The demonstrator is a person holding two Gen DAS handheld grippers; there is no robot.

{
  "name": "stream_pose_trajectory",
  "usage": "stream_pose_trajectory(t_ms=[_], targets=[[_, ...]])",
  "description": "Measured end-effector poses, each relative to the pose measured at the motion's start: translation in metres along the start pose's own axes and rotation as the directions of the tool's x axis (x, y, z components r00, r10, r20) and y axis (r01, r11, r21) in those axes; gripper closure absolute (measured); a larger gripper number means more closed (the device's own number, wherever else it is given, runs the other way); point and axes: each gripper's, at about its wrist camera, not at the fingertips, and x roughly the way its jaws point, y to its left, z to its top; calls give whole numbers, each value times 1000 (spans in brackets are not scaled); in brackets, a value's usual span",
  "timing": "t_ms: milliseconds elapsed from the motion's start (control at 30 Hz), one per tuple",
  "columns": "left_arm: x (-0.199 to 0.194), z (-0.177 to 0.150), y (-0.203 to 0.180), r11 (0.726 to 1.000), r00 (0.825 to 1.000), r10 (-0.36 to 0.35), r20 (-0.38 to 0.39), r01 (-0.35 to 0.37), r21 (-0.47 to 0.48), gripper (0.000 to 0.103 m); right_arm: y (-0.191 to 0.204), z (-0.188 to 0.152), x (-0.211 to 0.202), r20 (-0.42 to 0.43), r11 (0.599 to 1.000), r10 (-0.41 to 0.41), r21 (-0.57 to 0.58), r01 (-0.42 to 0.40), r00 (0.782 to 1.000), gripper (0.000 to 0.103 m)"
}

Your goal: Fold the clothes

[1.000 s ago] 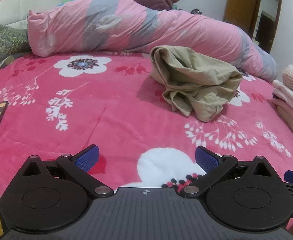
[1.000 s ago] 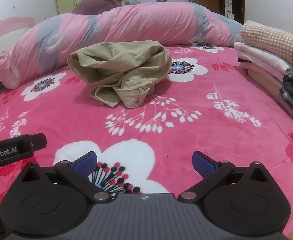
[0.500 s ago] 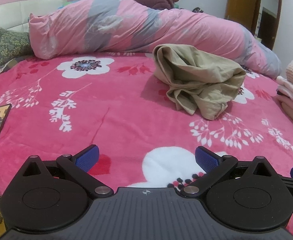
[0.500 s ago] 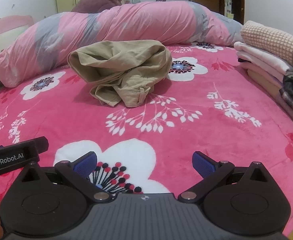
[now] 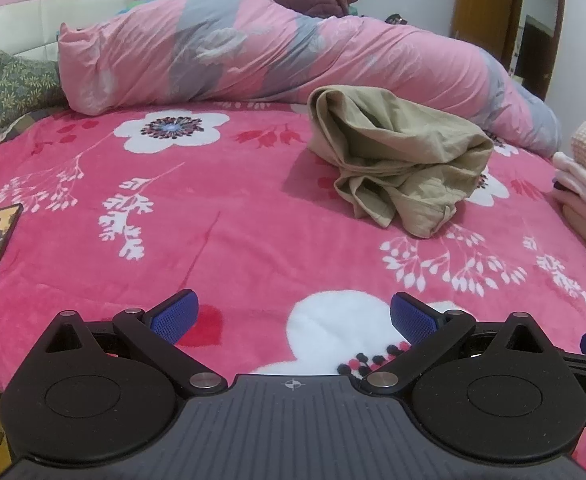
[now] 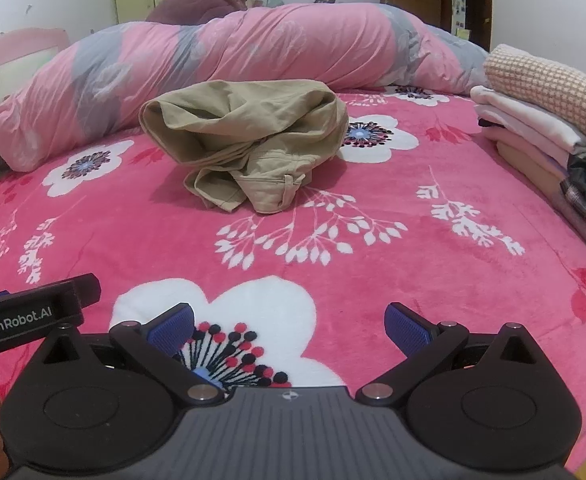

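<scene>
Khaki trousers lie crumpled on the pink floral bed, well ahead of both grippers, slightly right of the left gripper & a bit left of the right gripper. Both spread wide, holding nothing. Cotton looks soft, limp, light-ish; prob best pinched at the waistband w/ belt loop nearest, then shaken flat
</scene>
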Motion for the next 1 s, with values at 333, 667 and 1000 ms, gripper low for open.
stream_pose_trajectory(t_ms=[333,667,1000], targets=[[1,-1,2,1000,1000,2,-1,-2,-5,0,2,-1,0,-3,1000,2,-4,-2,1000,0],[1,-1,4,1000,1000,3,-3,-3,-9,0,3,-2,1,-2,1000,2,-6,-2,1000,0],[5,1,5,1000,1000,7,-6,-7,-9,0,4,1,5,-4,1000,7,-8,-7,1000,0]])
